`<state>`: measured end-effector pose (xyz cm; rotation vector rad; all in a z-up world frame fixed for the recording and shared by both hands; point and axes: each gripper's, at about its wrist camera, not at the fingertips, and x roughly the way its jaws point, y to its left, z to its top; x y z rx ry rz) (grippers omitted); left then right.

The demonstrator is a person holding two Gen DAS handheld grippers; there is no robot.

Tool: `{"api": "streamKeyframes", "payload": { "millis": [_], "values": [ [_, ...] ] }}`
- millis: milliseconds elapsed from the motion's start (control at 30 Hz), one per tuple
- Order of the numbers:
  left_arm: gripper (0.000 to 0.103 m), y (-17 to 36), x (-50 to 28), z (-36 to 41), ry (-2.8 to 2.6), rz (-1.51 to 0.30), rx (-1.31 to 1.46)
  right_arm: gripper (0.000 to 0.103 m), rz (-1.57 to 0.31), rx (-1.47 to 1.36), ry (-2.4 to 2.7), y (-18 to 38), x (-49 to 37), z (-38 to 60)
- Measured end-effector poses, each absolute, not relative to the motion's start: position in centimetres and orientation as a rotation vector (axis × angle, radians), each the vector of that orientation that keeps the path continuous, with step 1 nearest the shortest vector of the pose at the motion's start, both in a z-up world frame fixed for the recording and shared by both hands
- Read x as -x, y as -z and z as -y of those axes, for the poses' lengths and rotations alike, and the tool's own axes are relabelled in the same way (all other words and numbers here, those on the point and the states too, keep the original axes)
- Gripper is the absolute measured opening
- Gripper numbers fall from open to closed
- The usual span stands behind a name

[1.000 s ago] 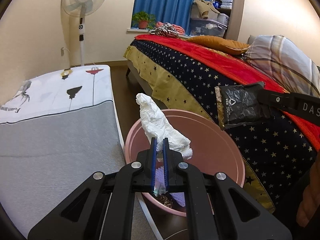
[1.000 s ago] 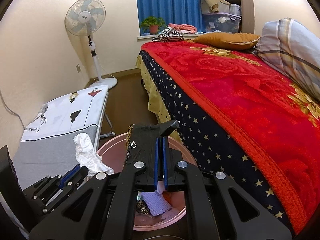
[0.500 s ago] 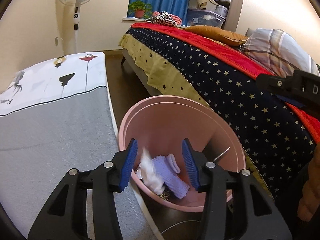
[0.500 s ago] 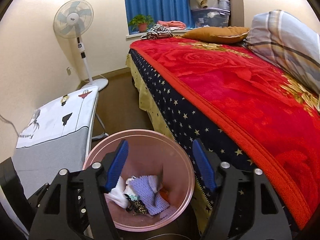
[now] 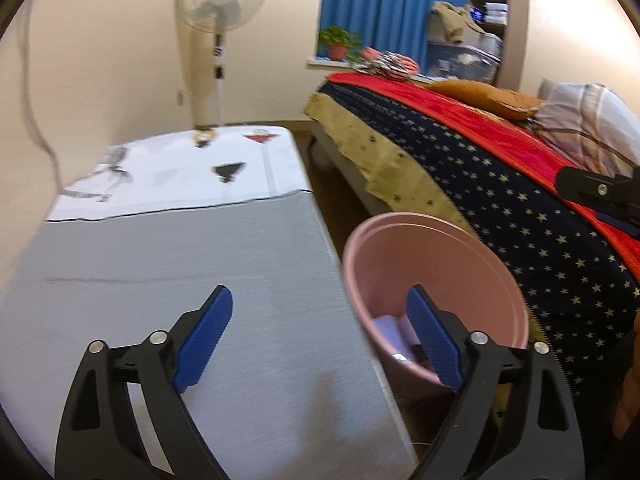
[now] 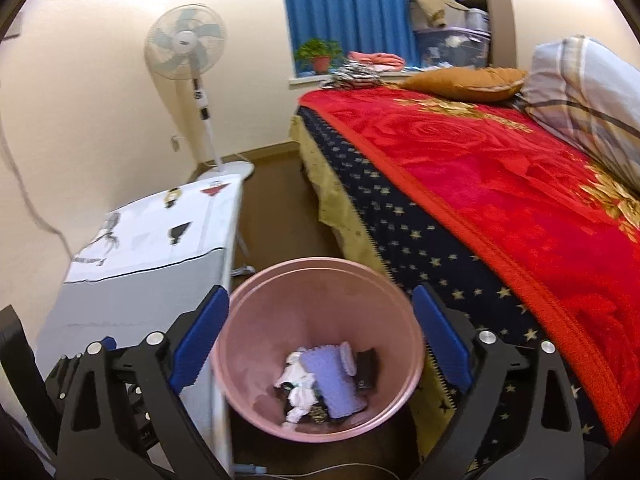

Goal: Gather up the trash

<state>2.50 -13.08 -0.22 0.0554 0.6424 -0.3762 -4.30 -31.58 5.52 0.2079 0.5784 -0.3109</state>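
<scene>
Between grey-covered table [image 5: 168,264] and star-blanketed bed [image 6: 500,184], pink bin [image 6: 316,280] on brown floor, trash [image 6: 324,380] lying inside, left gripper [image 5: 320,340] and right gripper [image 6: 320,332] both spread wide, empty, standing fan [image 6: 186,46] behind.

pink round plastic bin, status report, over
Left gripper open, empty. Right gripper open, empty. Pink round plastic bin holds white crumpled tissue, black wrapper. Nothing blocking.

Both wrist views look forward and down, sharing the pink bin [image 6: 316,280] beside the bed [image 6: 500,184].
</scene>
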Motion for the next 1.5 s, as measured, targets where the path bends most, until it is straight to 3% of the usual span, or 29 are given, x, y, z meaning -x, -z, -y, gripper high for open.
{"api": "streamKeyframes", "payload": {
  "millis": [367, 600, 1500],
  "values": [
    [0.095, -2.5, -0.1, 6.0, 0.179, -0.59, -0.031, 0.098, -0.55, -0.145, 0.099, -6.0, 6.3, 24.7],
    [0.095, -4.0, 1.1, 1.9, 0.073, -0.575, 0.011, 0.098, -0.541, -0.103, 0.047, -5.6, 6.9, 21.8],
    [0.095, -2.3, 1.0, 1.7, 0.074, -0.57, 0.053, 0.098, -0.583, -0.089, 0.09, -3.0, 4.5, 20.9]
  ]
}}
